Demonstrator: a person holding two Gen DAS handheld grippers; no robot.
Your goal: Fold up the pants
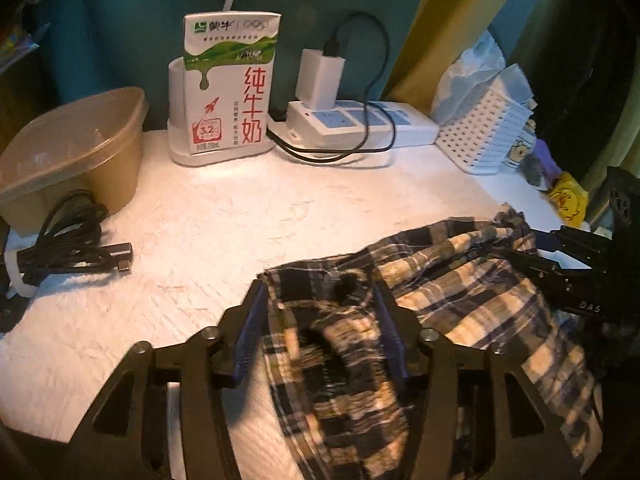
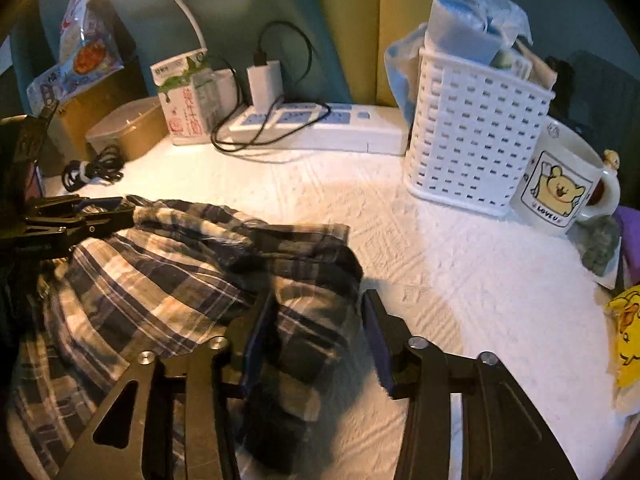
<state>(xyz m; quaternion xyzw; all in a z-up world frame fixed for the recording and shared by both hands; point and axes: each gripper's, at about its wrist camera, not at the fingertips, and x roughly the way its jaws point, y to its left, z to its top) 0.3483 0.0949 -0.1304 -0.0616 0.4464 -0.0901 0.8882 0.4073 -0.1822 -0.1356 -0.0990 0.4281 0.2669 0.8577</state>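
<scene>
Plaid pants lie crumpled on the white textured table cover, toward its near right. My left gripper straddles a bunched fold at the pants' left end; its jaws stand apart and the blue pads do not visibly squeeze the cloth. In the right wrist view the pants fill the lower left. My right gripper stands over their right edge with cloth against the left finger and a gap at the right one. Each gripper shows in the other's view: the right gripper and the left gripper.
Along the back stand a brown plastic container, a milk carton, a power strip with a charger and black cord, and a white basket. A bear mug sits right; a coiled black cable lies left.
</scene>
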